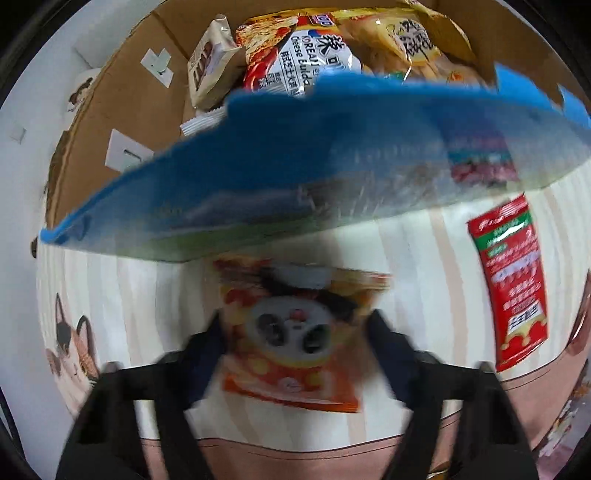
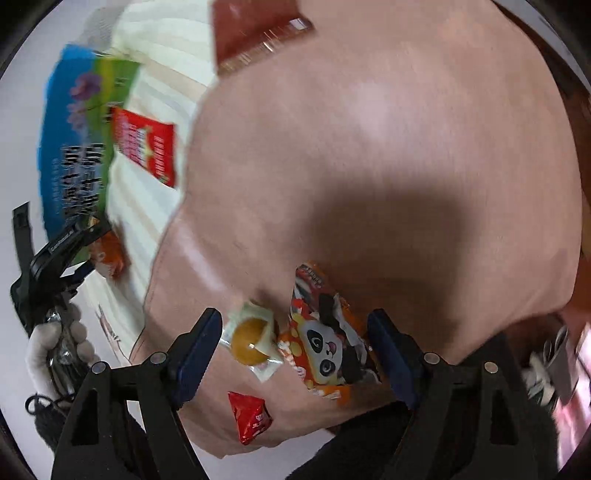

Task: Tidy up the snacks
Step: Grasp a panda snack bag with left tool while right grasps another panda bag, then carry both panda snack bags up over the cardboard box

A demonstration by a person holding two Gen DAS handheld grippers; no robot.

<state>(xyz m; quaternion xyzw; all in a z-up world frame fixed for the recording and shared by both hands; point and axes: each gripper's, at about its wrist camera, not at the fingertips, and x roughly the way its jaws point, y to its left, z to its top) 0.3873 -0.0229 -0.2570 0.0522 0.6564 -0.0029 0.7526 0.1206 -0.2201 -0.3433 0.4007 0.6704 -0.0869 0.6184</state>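
In the left wrist view my left gripper (image 1: 297, 332) has an orange panda snack packet (image 1: 291, 343) between its fingers, low over the striped cloth; whether it presses on it is blurred. A large blue bag (image 1: 295, 166) lies across in front, before a cardboard box (image 1: 122, 110) filled with snack bags (image 1: 295, 55). A red sachet (image 1: 513, 280) lies to the right. In the right wrist view my right gripper (image 2: 295, 350) is open over a second panda packet (image 2: 328, 350) and a round yellow sweet in clear wrap (image 2: 251, 341) on the pink surface. The left gripper (image 2: 66, 254) shows at far left.
A small red packet (image 2: 251, 417) lies near the pink surface's front edge. A red sachet (image 2: 147, 147) and the blue bag (image 2: 74, 147) lie on the striped cloth (image 2: 155, 92). A dark red bag (image 2: 255, 33) sits at the top. Cat pictures decorate the cloth's left border (image 1: 74, 350).
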